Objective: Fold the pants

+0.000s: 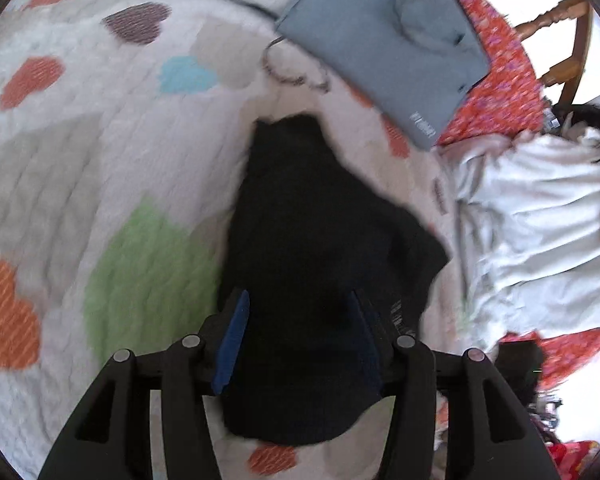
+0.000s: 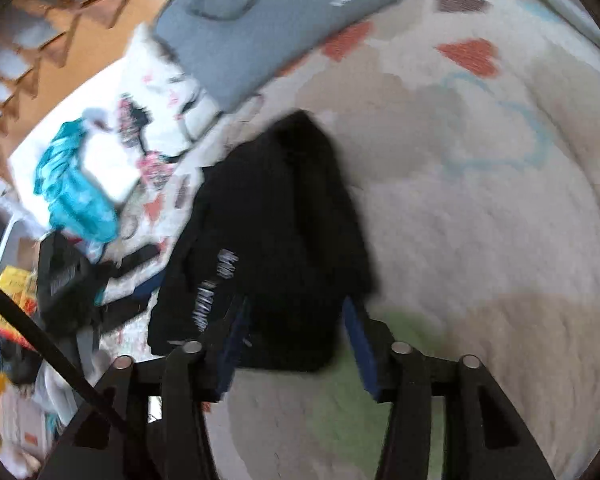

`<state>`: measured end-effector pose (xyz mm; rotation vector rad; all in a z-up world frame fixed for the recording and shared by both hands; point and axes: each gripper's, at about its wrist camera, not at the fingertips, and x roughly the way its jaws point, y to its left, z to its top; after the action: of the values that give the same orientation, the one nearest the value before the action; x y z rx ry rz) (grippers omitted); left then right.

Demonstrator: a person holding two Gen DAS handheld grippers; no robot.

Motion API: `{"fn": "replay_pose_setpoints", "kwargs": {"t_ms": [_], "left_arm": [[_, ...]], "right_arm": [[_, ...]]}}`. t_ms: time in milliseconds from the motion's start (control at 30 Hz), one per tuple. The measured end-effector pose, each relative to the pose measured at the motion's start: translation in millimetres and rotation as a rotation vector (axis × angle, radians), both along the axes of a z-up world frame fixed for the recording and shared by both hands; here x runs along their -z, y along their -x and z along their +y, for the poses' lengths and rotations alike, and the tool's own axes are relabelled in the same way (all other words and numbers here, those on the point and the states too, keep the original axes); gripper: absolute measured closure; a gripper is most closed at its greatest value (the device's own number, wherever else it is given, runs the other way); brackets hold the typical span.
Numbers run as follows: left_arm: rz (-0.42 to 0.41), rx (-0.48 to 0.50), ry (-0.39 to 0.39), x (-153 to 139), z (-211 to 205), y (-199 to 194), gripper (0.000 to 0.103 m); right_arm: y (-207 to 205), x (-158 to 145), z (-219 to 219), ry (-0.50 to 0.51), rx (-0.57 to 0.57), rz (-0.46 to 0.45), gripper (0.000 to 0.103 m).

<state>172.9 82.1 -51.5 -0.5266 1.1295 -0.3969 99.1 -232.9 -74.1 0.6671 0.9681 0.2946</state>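
Note:
The black pants (image 1: 300,208) lie bunched in a folded heap on a white quilt (image 1: 100,140) with coloured hearts. My left gripper (image 1: 300,336) hovers over the near end of the heap, its blue pads (image 1: 234,340) well apart with black cloth showing between them; I see no pinch. In the right wrist view the same pants (image 2: 276,208), with white lettering on one side, reach down between the fingers of my right gripper (image 2: 296,340). Its pads (image 2: 358,340) stand wide, flanking the cloth's near edge without pressing it. Both views are blurred.
A folded grey garment (image 1: 380,36) lies beyond the pants, also visible from the right wrist as grey garment (image 2: 260,20). A crumpled white cloth pile (image 1: 540,216), red floral fabric (image 1: 500,80) and a wooden chair (image 1: 556,16) sit at the right. Teal cloth (image 2: 72,188) and clutter lie at the bed's edge.

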Motion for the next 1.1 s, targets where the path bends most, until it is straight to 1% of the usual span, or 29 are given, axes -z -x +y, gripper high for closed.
{"fn": "replay_pose_setpoints", "kwargs": {"t_ms": [100, 167, 233, 267, 300, 400, 467, 500, 533, 567, 600, 633, 667, 700, 733, 767, 833, 867, 967, 1033, 1067, 1100], "left_arm": [[-0.026, -0.009, -0.017, -9.4, 7.6, 14.6, 0.053], [-0.058, -0.016, -0.011, -22.9, 12.8, 30.1, 0.053], [-0.113, -0.015, -0.026, -41.4, 13.7, 49.5, 0.053], [-0.145, -0.013, -0.042, -51.1, 12.9, 59.4, 0.053], [-0.192, -0.009, -0.066, -64.5, 11.3, 73.1, 0.053], [-0.312, -0.005, -0.134, -96.2, 5.5, 105.0, 0.051], [-0.420, -0.012, -0.193, -122.0, -0.4, 131.6, 0.043], [-0.454, -0.016, -0.210, -130.1, -2.8, 139.0, 0.041], [-0.510, -0.022, -0.238, -143.1, -6.8, 153.2, 0.038], [-0.539, -0.028, -0.254, -150.9, -11.1, 158.9, 0.034], [-0.589, -0.042, -0.281, -162.9, -15.3, 170.8, 0.030], [-0.618, -0.053, -0.297, -170.0, -17.8, 178.6, 0.024], [-0.653, -0.067, -0.313, -178.3, -20.4, 186.8, 0.020], [-0.700, -0.082, -0.330, -187.8, -23.5, 197.4, 0.019], [-0.736, -0.093, -0.344, -194.8, -24.9, 204.9, 0.015], [-0.765, -0.104, -0.358, -200.7, -27.3, 211.1, 0.009], [-0.807, -0.122, -0.379, -210.5, -30.1, 221.4, 0.004], [-0.823, -0.131, -0.383, -213.9, -31.3, 225.0, 0.004], [-0.855, -0.147, -0.375, -217.9, -28.1, 234.3, 0.001], [-0.858, -0.149, -0.363, -216.9, -26.1, 231.7, 0.000], [-0.856, -0.148, -0.361, -216.7, -25.6, 227.0, 0.000], [-0.852, -0.146, -0.360, -216.8, -25.5, 217.8, 0.000]], "right_arm": [[19.4, -8.8, -7.5, 0.002, 0.040, -0.005, 0.041], [34.9, -21.4, -11.9, 0.023, 0.053, -0.031, 0.041], [48.8, -35.2, -12.7, 0.062, 0.059, -0.059, 0.041], [57.1, -42.7, -13.2, 0.078, 0.063, -0.075, 0.038], [63.7, -48.9, -13.5, 0.089, 0.069, -0.087, 0.036], [85.2, -69.3, -11.4, 0.120, 0.080, -0.130, 0.036], [96.9, -82.2, -7.3, 0.144, 0.075, -0.158, 0.036], [103.1, -88.5, -5.7, 0.159, 0.072, -0.172, 0.035], [110.5, -95.2, -4.0, 0.176, 0.070, -0.190, 0.035], [119.1, -103.5, -2.1, 0.195, 0.069, -0.212, 0.034], [126.1, -110.0, -1.2, 0.208, 0.070, -0.229, 0.033], [132.0, -115.0, -1.0, 0.217, 0.070, -0.242, 0.032], [140.7, -122.8, -0.9, 0.232, 0.071, -0.262, 0.031], [146.8, -128.7, -0.6, 0.244, 0.071, -0.278, 0.030], [153.0, -135.1, -0.3, 0.259, 0.072, -0.294, 0.030], [157.1, -140.4, 0.6, 0.273, 0.074, -0.305, 0.028], [166.6, -153.2, 2.1, 0.311, 0.073, -0.332, 0.026], [170.5, -160.1, 3.8, 0.333, 0.075, -0.349, 0.025], [181.8, -179.5, 12.3, 0.408, 0.087, -0.404, 0.020], [189.9, -197.7, 25.7, 0.515, 0.119, -0.475, 0.015], [192.6, -204.5, 30.1, 0.558, 0.139, -0.508, 0.008], [197.1, -213.0, 36.6, 0.614, 0.177, -0.566, 0.000]]}}
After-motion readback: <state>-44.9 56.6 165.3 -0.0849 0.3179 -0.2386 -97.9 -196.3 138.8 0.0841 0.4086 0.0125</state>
